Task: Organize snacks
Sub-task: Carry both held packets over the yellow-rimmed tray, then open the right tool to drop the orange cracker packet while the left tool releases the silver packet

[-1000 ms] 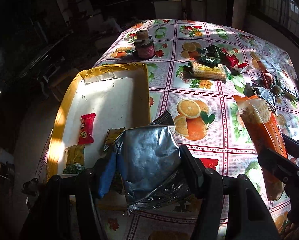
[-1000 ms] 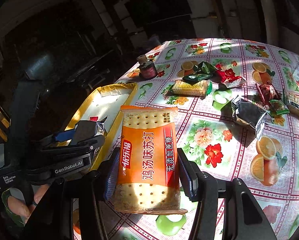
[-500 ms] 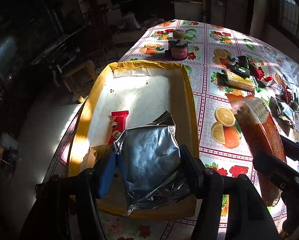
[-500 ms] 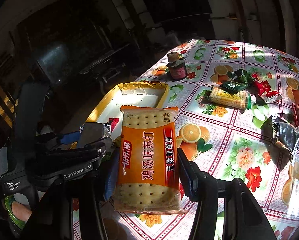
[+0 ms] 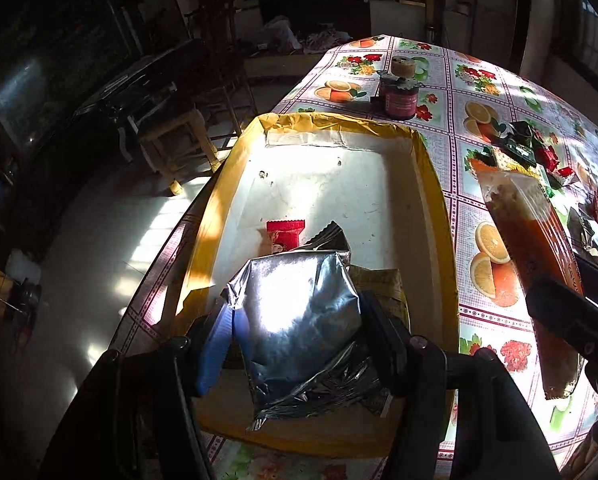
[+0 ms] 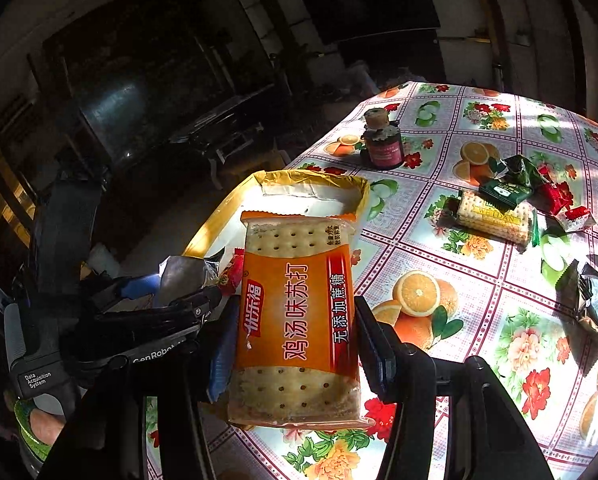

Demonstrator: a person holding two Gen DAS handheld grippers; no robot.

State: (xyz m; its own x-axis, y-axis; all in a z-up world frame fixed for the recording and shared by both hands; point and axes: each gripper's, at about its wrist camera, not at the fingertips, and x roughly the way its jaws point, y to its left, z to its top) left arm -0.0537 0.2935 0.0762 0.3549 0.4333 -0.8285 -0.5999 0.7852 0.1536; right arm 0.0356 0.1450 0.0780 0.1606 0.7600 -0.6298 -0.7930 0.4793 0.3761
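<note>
Tongs on the left [image 5: 295, 320] clamp a silver foil pouch [image 5: 299, 320] at lower centre, above the yellow-rimmed tray [image 5: 435, 208]. Right tongs [image 6: 295, 344] grip an orange cracker pack [image 6: 297, 316], centre frame, over the table [image 6: 479, 280].

The left wrist camera looks forward and steeply down from close above the near end of the yellow-rimmed tray [image 5: 435, 184]. The right wrist camera, just to its right, faces forward-left across the table [image 6: 479, 276]. Both views share the tray [image 6: 359, 196], the far dark jar [image 5: 399, 96] [image 6: 381, 146] and the flowered tablecloth.
</note>
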